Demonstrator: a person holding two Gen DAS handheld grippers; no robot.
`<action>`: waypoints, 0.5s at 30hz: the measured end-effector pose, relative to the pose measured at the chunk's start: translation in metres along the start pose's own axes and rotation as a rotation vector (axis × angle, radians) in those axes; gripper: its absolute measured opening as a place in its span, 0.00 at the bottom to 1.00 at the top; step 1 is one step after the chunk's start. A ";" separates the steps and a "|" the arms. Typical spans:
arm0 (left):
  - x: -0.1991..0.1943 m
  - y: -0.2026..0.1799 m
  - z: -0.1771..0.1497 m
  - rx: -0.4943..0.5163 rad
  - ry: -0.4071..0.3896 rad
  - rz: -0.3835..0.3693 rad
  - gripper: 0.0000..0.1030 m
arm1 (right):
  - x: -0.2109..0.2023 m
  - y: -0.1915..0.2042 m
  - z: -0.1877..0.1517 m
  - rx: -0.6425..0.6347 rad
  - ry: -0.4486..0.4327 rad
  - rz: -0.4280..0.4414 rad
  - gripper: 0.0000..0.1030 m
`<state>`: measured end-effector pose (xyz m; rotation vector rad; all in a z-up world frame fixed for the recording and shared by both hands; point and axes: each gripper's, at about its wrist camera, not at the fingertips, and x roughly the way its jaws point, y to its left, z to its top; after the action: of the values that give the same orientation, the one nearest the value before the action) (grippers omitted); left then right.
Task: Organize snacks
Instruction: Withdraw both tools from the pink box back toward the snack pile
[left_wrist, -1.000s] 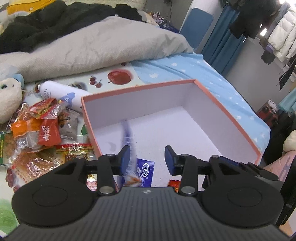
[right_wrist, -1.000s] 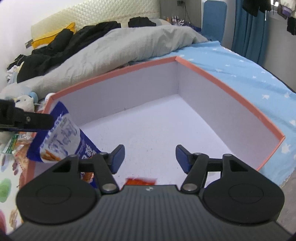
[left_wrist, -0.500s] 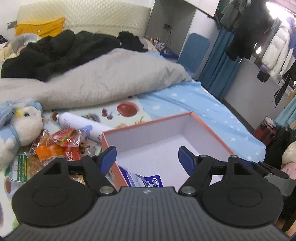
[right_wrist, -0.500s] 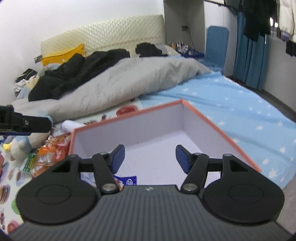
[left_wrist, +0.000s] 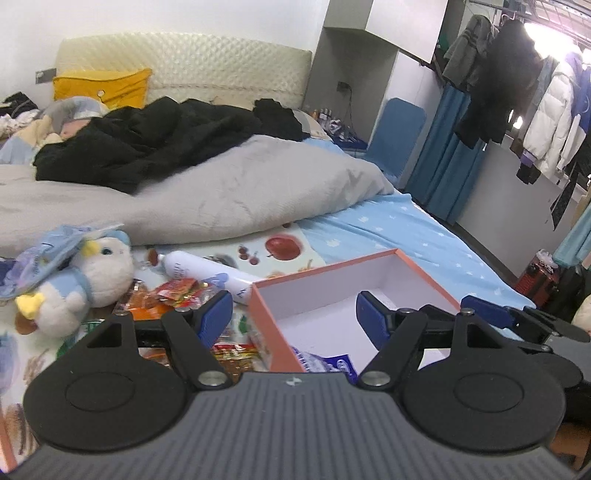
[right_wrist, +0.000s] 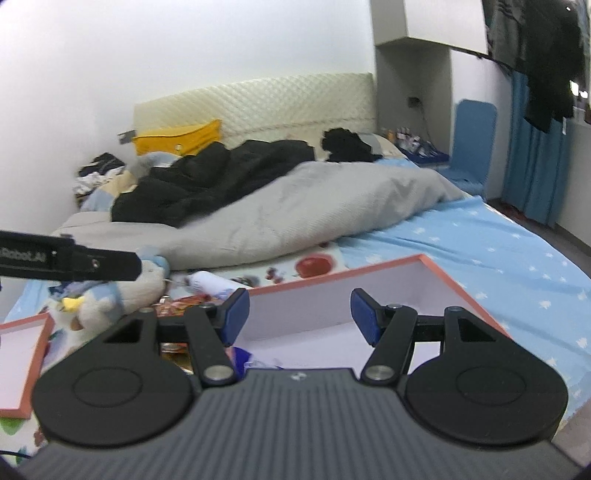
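Now both grippers, left (left_wrist: 294, 317) & right (right_wrist: 299, 314), hang apart w/ nothing between; blue packet (left_wrist: 328, 363) lies in box (left_wrist: 325, 267); other snacks (left_wrist: 177, 291) piled left of it on bed (left_wrist: 406, 229).

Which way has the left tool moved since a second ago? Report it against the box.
Yes. The left tool has risen and pulled back from the orange-rimmed box, which now sits lower and smaller in its view.

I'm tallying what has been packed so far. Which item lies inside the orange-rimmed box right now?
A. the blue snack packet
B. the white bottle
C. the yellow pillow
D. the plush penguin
A: the blue snack packet lies on the white floor of the orange-rimmed box, while the white bottle and the plush penguin lie outside it on the bed.
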<state>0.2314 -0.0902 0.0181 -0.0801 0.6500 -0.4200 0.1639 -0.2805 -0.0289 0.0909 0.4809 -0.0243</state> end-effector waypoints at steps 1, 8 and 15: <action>-0.006 0.003 -0.002 0.002 -0.003 0.006 0.76 | -0.002 0.005 0.000 -0.005 -0.004 0.005 0.61; -0.030 0.024 -0.019 0.009 -0.012 0.040 0.76 | -0.014 0.027 -0.003 -0.028 -0.028 0.034 0.61; -0.045 0.044 -0.044 0.005 0.007 0.068 0.76 | -0.022 0.045 -0.020 -0.038 -0.009 0.050 0.61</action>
<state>0.1882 -0.0289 0.0002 -0.0520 0.6567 -0.3567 0.1374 -0.2336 -0.0333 0.0660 0.4696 0.0337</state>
